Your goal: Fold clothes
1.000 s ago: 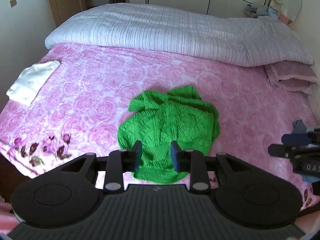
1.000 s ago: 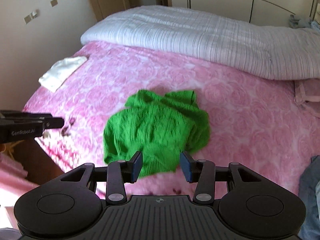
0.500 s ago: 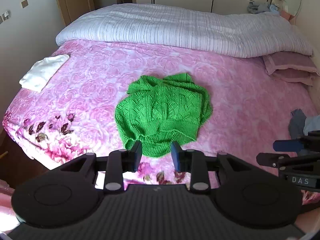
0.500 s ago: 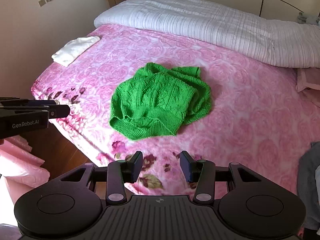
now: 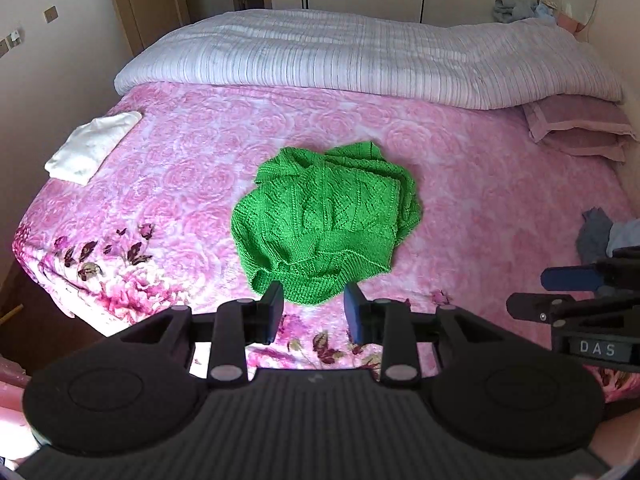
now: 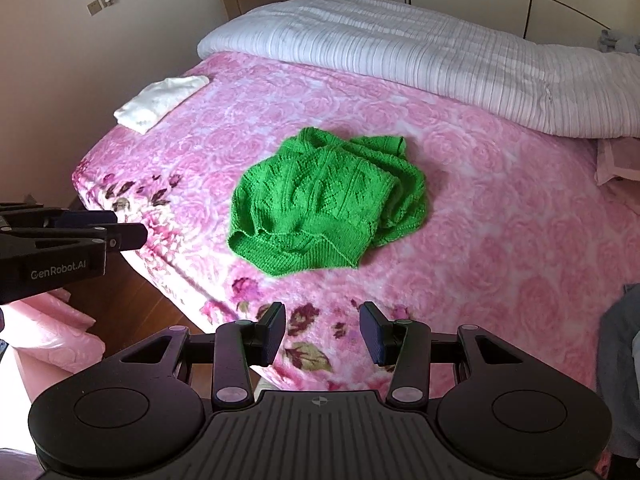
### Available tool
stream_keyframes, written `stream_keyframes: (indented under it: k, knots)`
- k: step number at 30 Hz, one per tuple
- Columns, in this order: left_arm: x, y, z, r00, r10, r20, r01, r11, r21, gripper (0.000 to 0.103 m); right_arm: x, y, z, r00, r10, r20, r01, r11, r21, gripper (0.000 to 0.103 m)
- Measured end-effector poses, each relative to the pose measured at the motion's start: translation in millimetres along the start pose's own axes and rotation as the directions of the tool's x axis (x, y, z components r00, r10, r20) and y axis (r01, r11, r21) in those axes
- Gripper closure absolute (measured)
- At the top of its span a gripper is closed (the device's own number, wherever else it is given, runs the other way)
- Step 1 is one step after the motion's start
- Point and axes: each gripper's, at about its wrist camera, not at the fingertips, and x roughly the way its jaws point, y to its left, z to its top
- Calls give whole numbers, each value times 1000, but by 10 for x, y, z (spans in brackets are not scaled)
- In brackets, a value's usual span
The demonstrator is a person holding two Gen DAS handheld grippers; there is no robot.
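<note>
A green knit sweater (image 5: 326, 220) lies in a loose, partly folded heap near the front of the pink floral bed; it also shows in the right wrist view (image 6: 328, 208). My left gripper (image 5: 313, 305) is open and empty, hovering just in front of the sweater's near hem, over the bed's front edge. My right gripper (image 6: 323, 326) is open and empty, held back over the bed's front edge, well short of the sweater. Each gripper shows from the side in the other's view: the right one (image 5: 568, 292) and the left one (image 6: 120, 232).
A folded white garment (image 5: 92, 146) lies at the bed's far left edge. A rolled striped duvet (image 5: 360, 52) runs along the head of the bed, with a pink pillow (image 5: 576, 128) at the right. Grey and blue clothes (image 5: 600, 232) lie at the right edge. Wooden floor (image 6: 120, 304) lies below left.
Both grippers have pulled back and up from the sweater, which now lies farther ahead on the bed. Both stay open and empty.
</note>
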Motion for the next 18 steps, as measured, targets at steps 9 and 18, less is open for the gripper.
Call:
stream_keyframes:
  k: [9, 18]
  knots:
    - [265, 299, 177, 1000, -18, -26, 18, 1000, -14, 74, 189, 56, 226, 1000, -18, -4, 18, 1000, 17, 58]
    - [760, 905, 591, 998, -34, -58, 34, 999, -2, 73, 541, -25, 683, 998, -63, 5, 62, 991, 118, 58]
